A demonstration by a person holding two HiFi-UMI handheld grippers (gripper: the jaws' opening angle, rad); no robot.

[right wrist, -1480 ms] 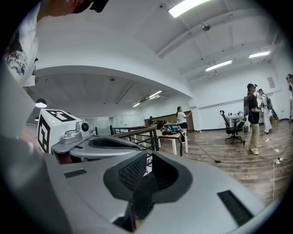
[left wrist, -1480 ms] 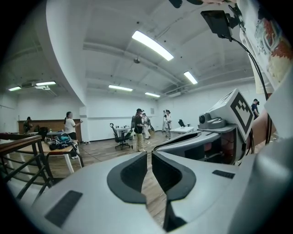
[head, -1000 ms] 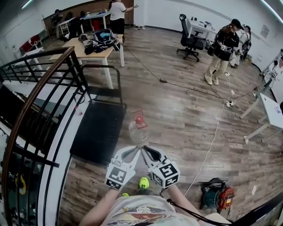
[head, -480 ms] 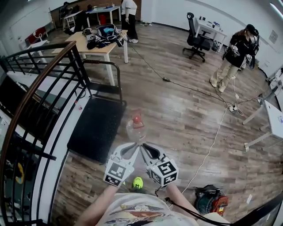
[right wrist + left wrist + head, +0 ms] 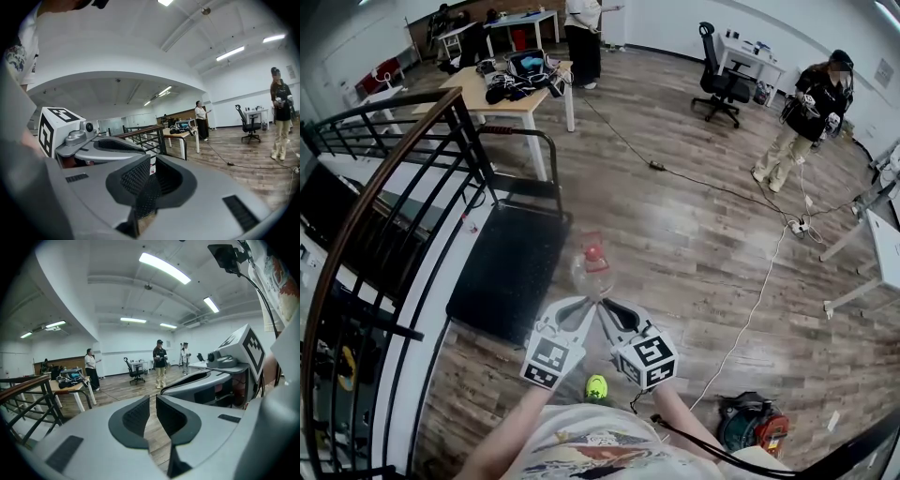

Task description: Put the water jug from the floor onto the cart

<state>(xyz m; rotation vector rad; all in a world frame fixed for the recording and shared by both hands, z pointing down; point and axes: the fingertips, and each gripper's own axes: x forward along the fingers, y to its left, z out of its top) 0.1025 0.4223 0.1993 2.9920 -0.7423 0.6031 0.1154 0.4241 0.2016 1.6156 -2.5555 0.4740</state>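
Note:
The clear water jug with a red cap stands upright on the wooden floor, just right of the flat black cart, whose push handle rises at its far end. My left gripper and right gripper are held side by side just short of the jug, tips almost meeting. Both are shut with nothing between the jaws. The left gripper view and the right gripper view look over the floor at the room; the jug is in neither.
A black stair railing runs along the left of the cart. A wooden table stands behind the cart. A white cable crosses the floor, a red and black machine sits near right, and people stand far back.
Both grippers have edged forward together, a little closer to the jug, jaws still shut. The jug and cart have not moved. The person at the far right has shifted a little.

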